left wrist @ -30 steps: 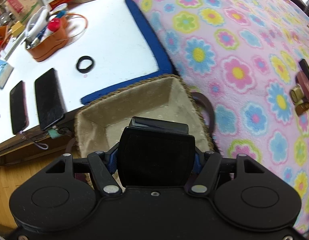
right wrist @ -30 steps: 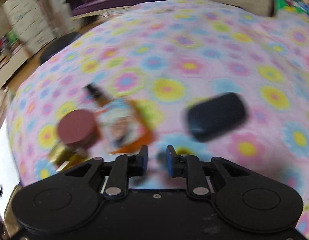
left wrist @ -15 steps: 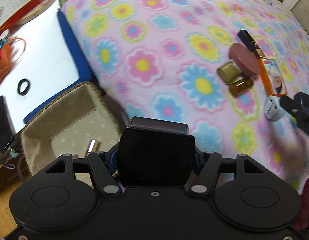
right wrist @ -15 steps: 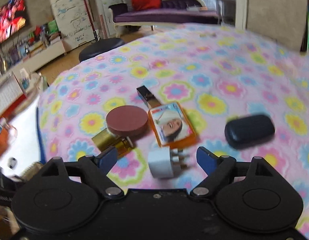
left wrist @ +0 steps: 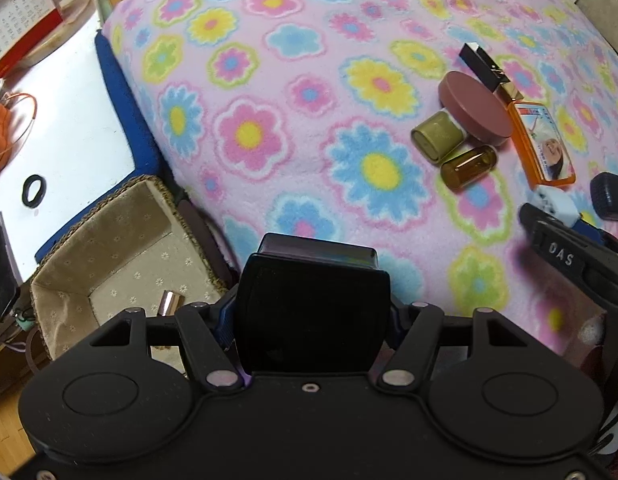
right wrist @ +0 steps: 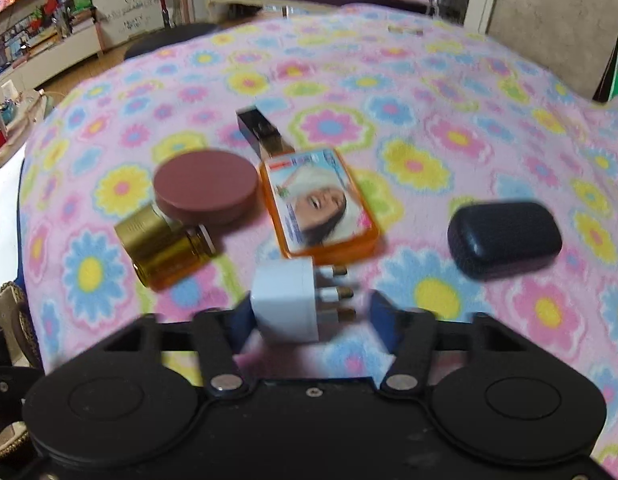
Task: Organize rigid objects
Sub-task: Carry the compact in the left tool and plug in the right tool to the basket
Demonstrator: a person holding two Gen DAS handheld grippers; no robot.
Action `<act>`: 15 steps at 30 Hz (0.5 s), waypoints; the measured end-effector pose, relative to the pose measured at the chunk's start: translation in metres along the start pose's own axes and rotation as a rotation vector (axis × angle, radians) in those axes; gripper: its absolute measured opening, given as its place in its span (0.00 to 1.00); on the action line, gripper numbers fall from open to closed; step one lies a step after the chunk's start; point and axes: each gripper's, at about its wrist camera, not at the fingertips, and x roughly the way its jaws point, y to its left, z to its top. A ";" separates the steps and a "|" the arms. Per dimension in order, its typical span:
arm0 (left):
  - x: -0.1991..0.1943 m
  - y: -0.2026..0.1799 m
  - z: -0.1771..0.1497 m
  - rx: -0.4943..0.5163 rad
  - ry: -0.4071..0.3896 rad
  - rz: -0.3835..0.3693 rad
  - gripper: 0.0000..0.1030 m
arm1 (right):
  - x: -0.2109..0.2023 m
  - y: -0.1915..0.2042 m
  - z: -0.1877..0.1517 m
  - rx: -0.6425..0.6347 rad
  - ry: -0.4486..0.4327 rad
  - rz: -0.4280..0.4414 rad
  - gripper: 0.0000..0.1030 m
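— Black, that box: the left gripper (left wrist: 311, 316) is clamping a black hinged case (left wrist: 313, 304) between its pads, same as a second ago. What is changing?

— Its view is swinging off the woven basket (left wrist: 109, 236), which was dead ahead and is now sitting at eight o'clock, with a small silver tube (left wrist: 169, 303) lying inside. The right gripper (right wrist: 309, 312) was nearly together a second ago, then flung wide, and its jaws have just been closing again around the white plug adapter (right wrist: 287, 300); the left pad is meeting it, the right pad is standing clear beside the prongs.

— Room to move?

— Just past the adapter, at twelve o'clock, the orange card case (right wrist: 319, 208) is lying close. The amber vial (right wrist: 171, 258) and gold cap (right wrist: 143, 230) are sitting at ten, touching the brown round lid (right wrist: 207, 188). The dark pouch (right wrist: 505, 238) is lying at two, well apart. Between adapter and pouch the flowered fleece blanket (right wrist: 449, 136) is showing bare.

— And beyond?

— The blanket's edge is dropping beside a blue-rimmed white table (left wrist: 73, 120) carrying a black ring (left wrist: 33, 191).
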 end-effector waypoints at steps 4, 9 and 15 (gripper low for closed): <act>0.001 0.012 -0.004 -0.047 0.007 -0.004 0.60 | -0.006 -0.004 0.003 0.031 0.035 0.024 0.47; -0.004 0.042 -0.006 -0.142 -0.007 0.015 0.60 | -0.030 0.009 0.009 0.055 0.077 0.096 0.47; -0.010 0.096 -0.013 -0.323 -0.022 0.022 0.60 | -0.060 0.080 0.011 -0.069 0.075 0.218 0.47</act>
